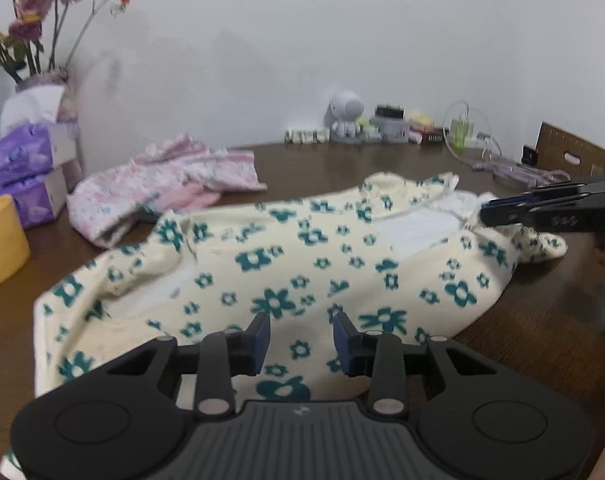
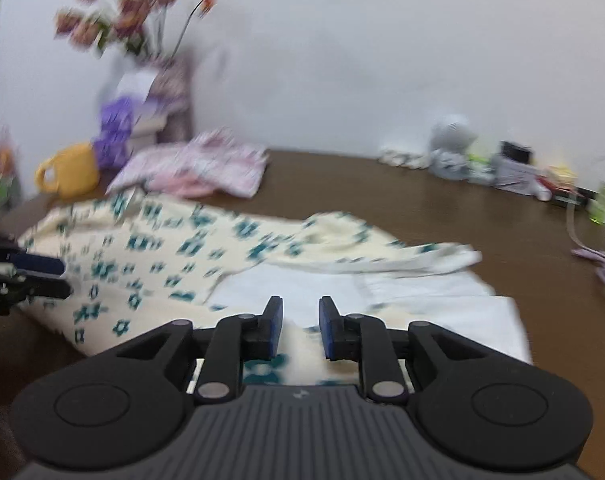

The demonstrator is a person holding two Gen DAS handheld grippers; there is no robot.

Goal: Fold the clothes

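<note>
A cream garment with teal flowers (image 1: 302, 260) lies spread across the brown table (image 1: 522, 340), with its white lining showing at the neck end. My left gripper (image 1: 301, 334) hovers over the near hem; its jaws stand apart and only flat cloth shows beneath the gap. My right gripper (image 1: 482, 216) comes in from the right, with its jaws drawn close on the garment's edge by the white lining. In the blurred right wrist view, the right gripper (image 2: 300, 320) has cream and white cloth filling its narrow gap. The left gripper (image 2: 64, 276) is at that view's left edge, over the garment (image 2: 162, 248).
A crumpled pink garment (image 1: 162, 188) lies behind the floral one. At the far left stand a yellow cup (image 1: 0, 240), purple tissue packs (image 1: 18, 156) and a vase of flowers (image 1: 34, 60). A white figurine (image 1: 344, 118), small boxes and a lilac cable (image 1: 518, 172) line the back edge.
</note>
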